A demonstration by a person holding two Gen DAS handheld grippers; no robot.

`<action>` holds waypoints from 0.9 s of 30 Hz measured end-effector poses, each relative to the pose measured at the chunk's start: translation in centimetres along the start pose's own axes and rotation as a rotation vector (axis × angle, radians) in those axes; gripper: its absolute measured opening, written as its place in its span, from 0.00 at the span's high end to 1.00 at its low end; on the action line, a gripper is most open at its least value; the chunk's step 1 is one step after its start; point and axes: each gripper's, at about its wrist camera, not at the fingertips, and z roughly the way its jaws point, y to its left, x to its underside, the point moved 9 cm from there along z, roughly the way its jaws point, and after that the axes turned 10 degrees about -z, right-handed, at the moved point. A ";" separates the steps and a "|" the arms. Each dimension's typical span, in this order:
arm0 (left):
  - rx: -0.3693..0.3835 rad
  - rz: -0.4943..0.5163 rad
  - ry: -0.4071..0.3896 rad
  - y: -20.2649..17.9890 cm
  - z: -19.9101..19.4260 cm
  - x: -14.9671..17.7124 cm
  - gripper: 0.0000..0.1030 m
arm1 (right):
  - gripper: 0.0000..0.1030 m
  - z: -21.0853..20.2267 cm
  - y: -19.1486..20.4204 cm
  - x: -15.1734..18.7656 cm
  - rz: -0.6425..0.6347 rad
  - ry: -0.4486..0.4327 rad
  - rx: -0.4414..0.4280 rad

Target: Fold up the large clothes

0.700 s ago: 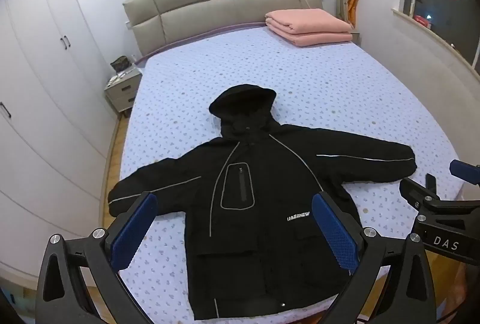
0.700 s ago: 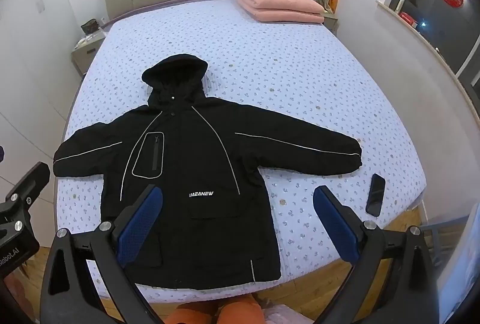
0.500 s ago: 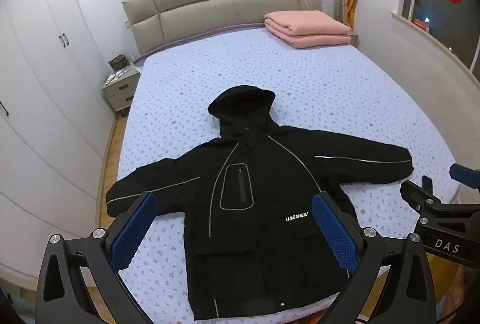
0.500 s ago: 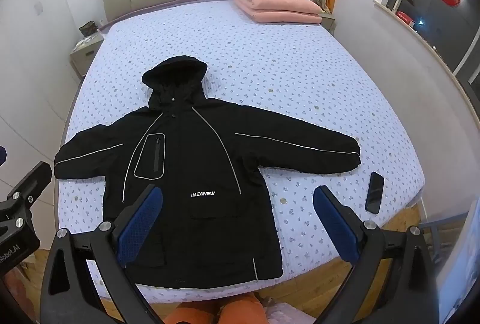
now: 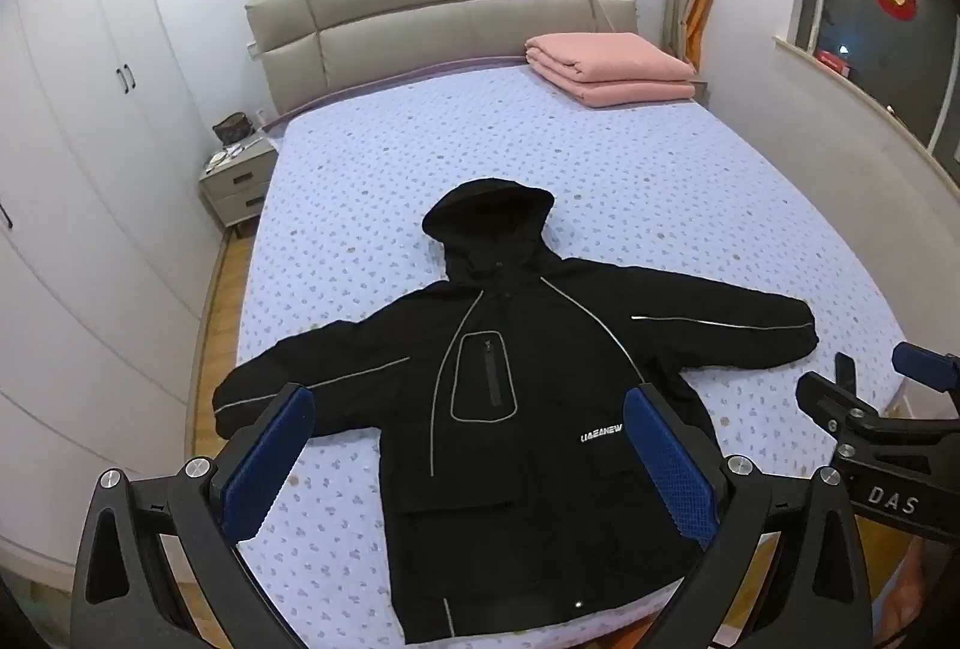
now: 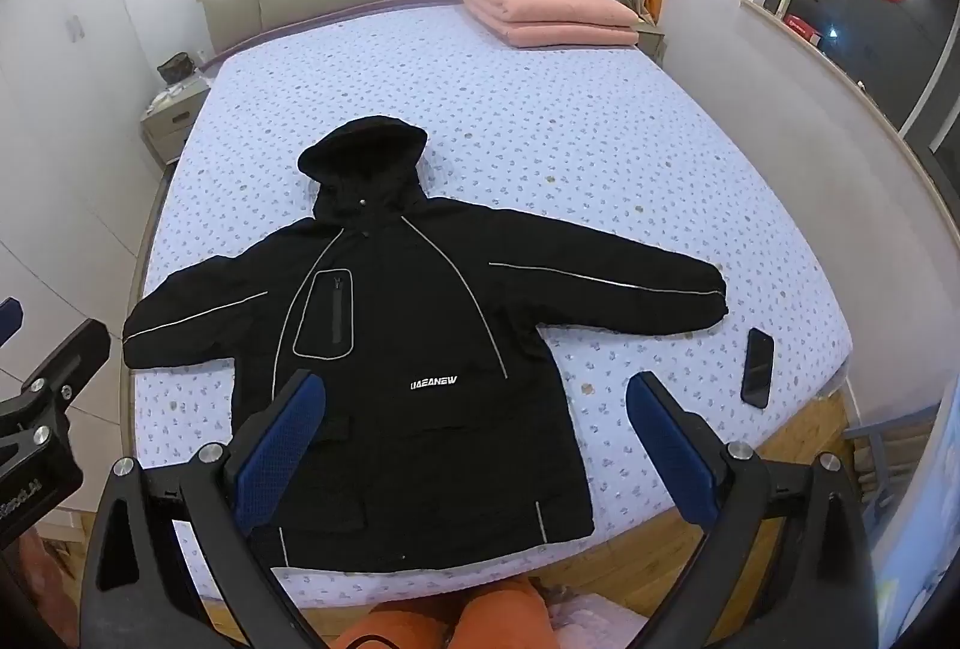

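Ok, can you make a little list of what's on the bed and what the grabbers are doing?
jacket: black, hooded, flat, sleeves spread
bed: dotted sheet
blanket: pink, folded, by the headboard
phone: dark, beside a sleeve cuff
left hand-held gripper: open, above the jacket, holding nothing
right hand-held gripper: open, holding nothing

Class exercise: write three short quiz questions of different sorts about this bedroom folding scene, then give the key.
1. True or false: the black jacket lies spread flat on the bed, sleeves out.
2. What lies beside the sleeve by the bed's edge? A phone B book C cup
3. Fill in: both the left gripper and right gripper are ____.

Key: 1 true; 2 A; 3 open.
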 end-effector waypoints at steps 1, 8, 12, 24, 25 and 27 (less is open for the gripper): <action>-0.001 0.001 -0.004 0.4 0.1 0.1 0.00 | 0.02 -0.2 0.3 0.0 -0.001 -0.005 -0.002; -0.001 -0.008 -0.025 1.2 -0.1 -0.3 0.00 | 0.02 -1.2 1.4 -0.3 0.001 -0.025 0.025; -0.009 -0.024 -0.033 2.1 -0.1 -0.8 0.00 | 0.02 -1.2 1.5 -0.3 0.005 -0.015 0.036; -0.006 -0.046 0.014 1.9 2.0 -0.3 0.00 | 0.02 1.0 1.9 0.6 -0.013 0.035 0.035; 0.007 -0.047 0.025 1.5 2.2 -0.2 0.00 | 0.02 1.1 1.7 0.5 -0.008 0.037 0.034; 0.019 -0.050 0.035 0.9 2.9 -0.1 0.00 | 0.02 1.4 1.1 0.6 -0.004 0.038 0.035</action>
